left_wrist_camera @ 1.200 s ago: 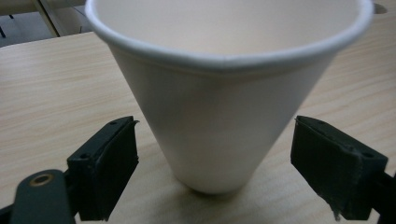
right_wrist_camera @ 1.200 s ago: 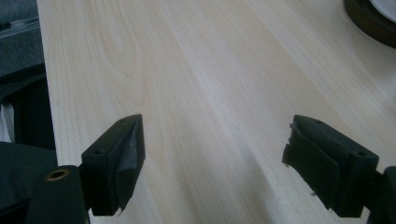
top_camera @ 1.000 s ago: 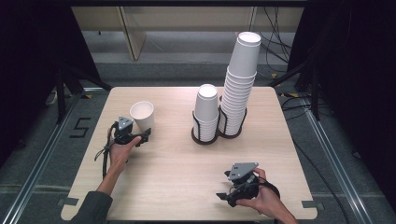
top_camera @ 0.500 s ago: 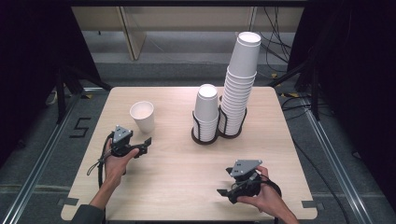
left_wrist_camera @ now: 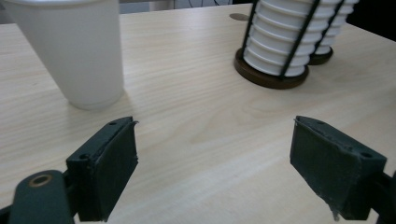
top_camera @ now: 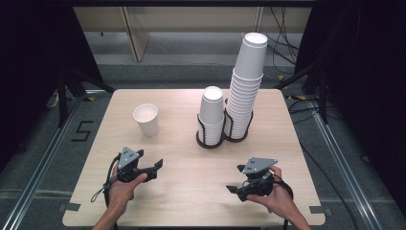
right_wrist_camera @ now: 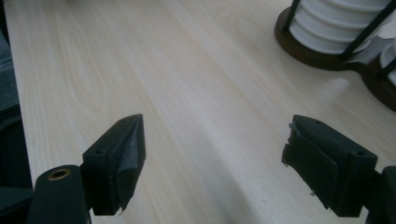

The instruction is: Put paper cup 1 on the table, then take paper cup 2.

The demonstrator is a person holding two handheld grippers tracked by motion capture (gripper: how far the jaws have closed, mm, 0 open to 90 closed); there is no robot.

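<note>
White paper cup (top_camera: 146, 119) stands upright on the worktop (top_camera: 186, 191), left of the cup holders (top_camera: 210, 139). Your left claw (top_camera: 155, 167) gapes empty, clear of it; your right claw (top_camera: 233, 189) idles, spread wide. Re-approach low and square to avoid tipping it.

Setting: a laboratory recording station, not a domestic or retail space. Indicators:

- A bare light-wood table (top_camera: 191, 201) stands alone on grey carpet, with black tape marks at its near corners.
- Metal floor rails (top_camera: 45, 165) run along both sides of the table.
- A number marking "5" (top_camera: 82, 130) is taped to the floor at the left.
- Black curtains (top_camera: 28, 57) screen both sides.
- Loose cables (top_camera: 282, 40) lie on the floor behind the table.
- Stand legs (top_camera: 62, 98) rest at the left edge.
- Plain wooden panels (top_camera: 139, 33) line the back.
</note>
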